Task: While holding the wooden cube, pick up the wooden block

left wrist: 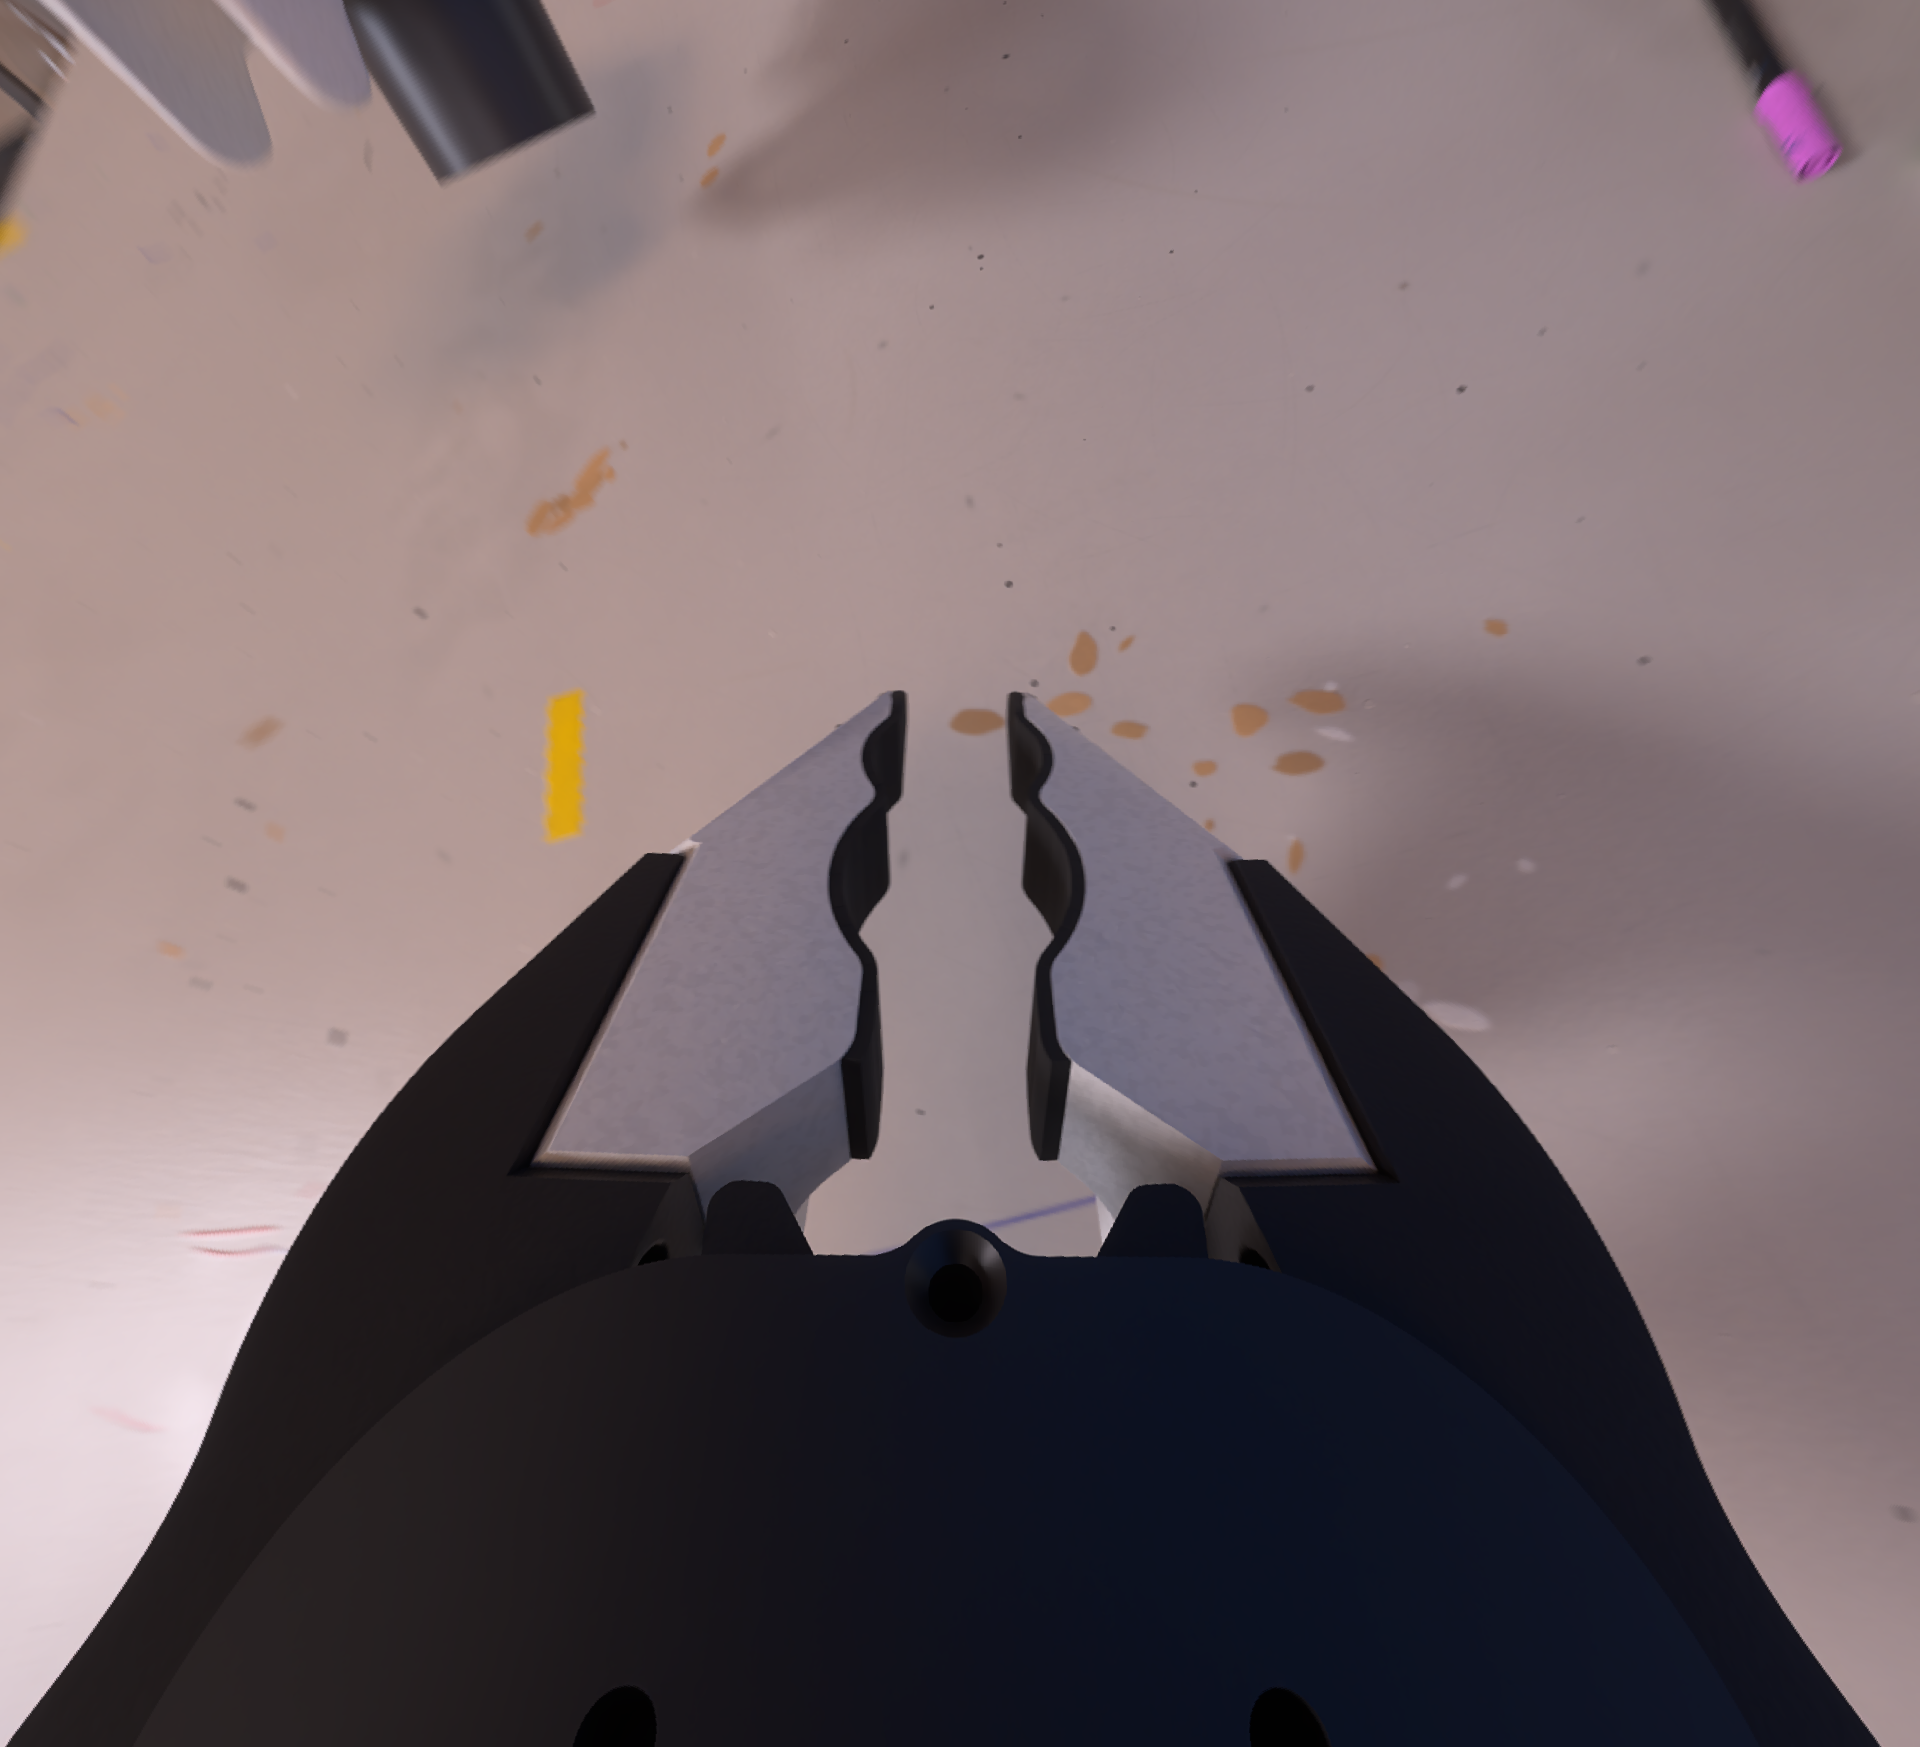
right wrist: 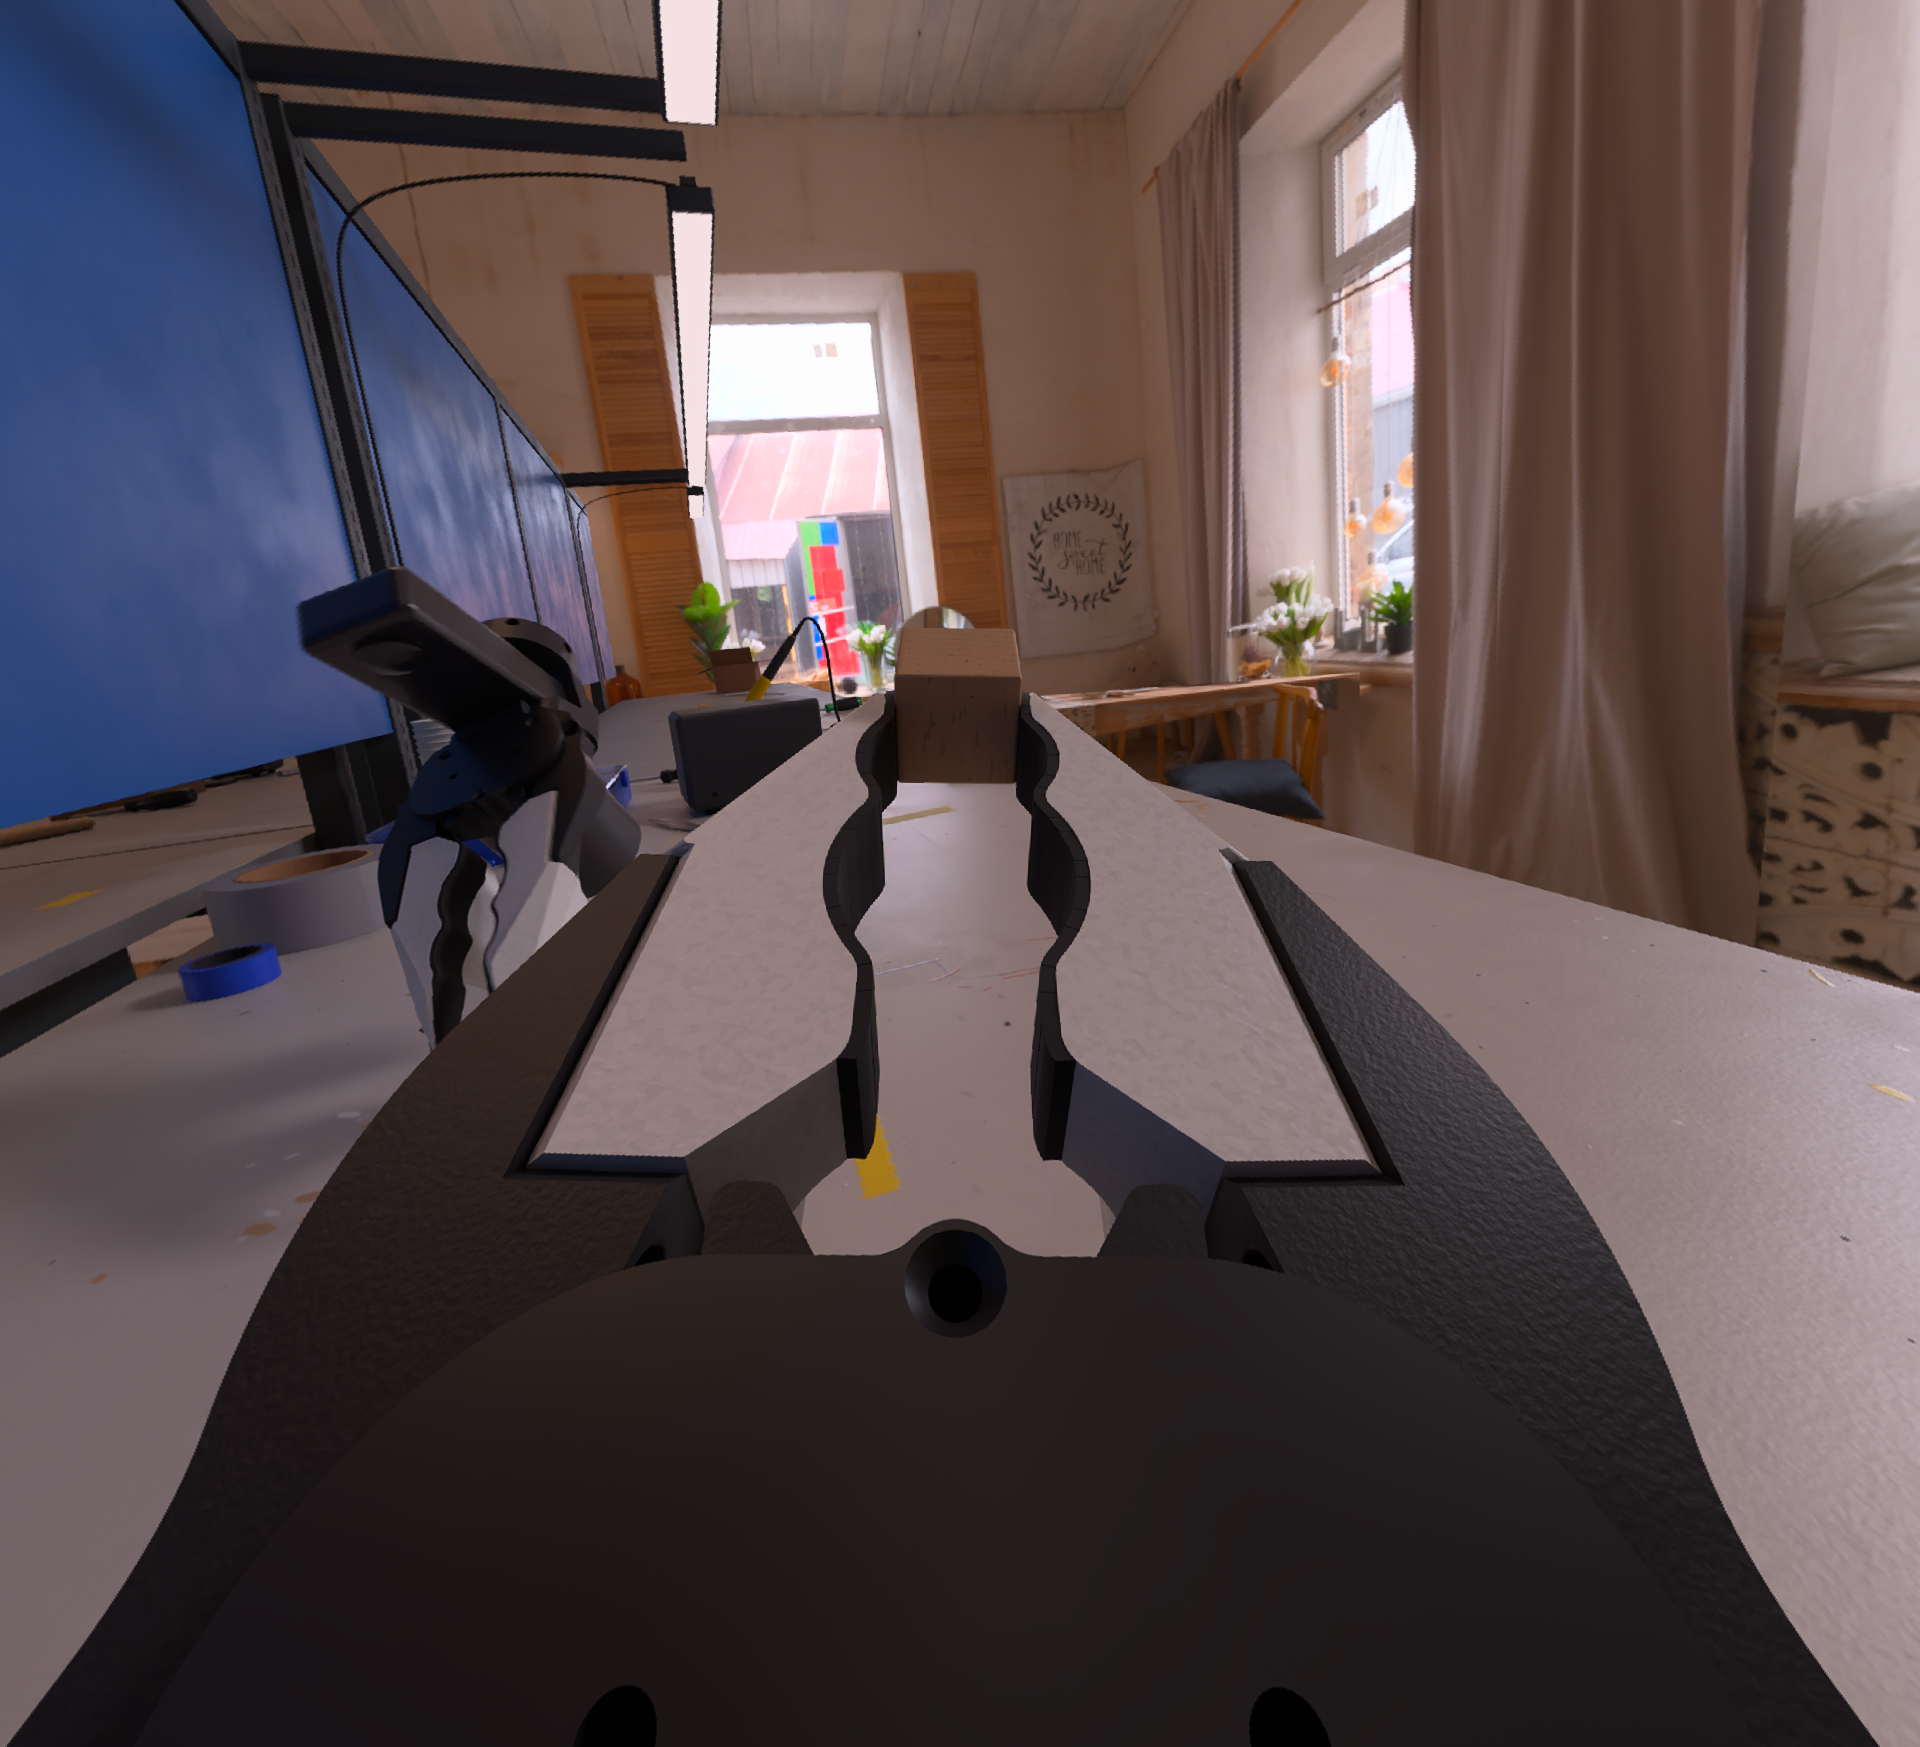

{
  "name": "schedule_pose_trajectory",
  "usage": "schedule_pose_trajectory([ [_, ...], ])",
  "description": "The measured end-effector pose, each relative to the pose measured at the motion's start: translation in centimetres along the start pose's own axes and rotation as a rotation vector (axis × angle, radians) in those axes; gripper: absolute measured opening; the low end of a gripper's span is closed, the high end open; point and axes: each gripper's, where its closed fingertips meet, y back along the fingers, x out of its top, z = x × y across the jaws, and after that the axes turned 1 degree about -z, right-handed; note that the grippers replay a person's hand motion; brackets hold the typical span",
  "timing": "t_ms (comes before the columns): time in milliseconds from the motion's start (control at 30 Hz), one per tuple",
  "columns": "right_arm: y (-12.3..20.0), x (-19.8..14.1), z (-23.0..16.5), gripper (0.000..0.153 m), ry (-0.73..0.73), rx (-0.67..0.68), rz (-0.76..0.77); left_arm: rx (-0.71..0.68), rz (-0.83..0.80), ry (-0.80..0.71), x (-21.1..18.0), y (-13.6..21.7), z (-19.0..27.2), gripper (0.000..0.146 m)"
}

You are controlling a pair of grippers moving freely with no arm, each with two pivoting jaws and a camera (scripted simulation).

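My right gripper is shut on the wooden cube, which sits between its fingertips, held level above the white table. My left gripper points down at the table with a narrow gap between its jaws and nothing in them. It also shows in the right wrist view, to the left of the right gripper, fingers pointing down. Part of the right gripper's body shows at the top left of the left wrist view. No wooden block shows in either view.
A black marker with a purple cap lies on the table, far right. A yellow tape mark is left of the left fingers. A grey tape roll, a blue tape roll and a dark box stand near blue panels.
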Motion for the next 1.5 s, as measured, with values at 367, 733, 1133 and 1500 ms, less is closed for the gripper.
schedule_pose_trajectory([
  [367, -0.1, -0.8, 0.3, 0.021, 0.001, -0.012, -0.028, 0.432, -0.196, 0.570, -6.4, 2.0, -8.5, 0.035],
  [733, -0.4, -1.5, 0.3, 0.021, 0.000, -0.018, -0.053, 0.516, -0.416, 0.771, -9.4, 0.0, -10.0, 0.035],
  [1133, -0.5, -1.8, -0.8, 0.021, -0.058, 0.086, -0.062, 0.658, -0.448, 0.467, -8.1, 0.2, -11.9, 0.010],
  [1500, 0.2, -0.7, -2.8, 0.021, -0.075, 0.251, 0.037, 0.901, -0.385, -0.408, 4.5, 4.2, -13.4, 0.010],
])
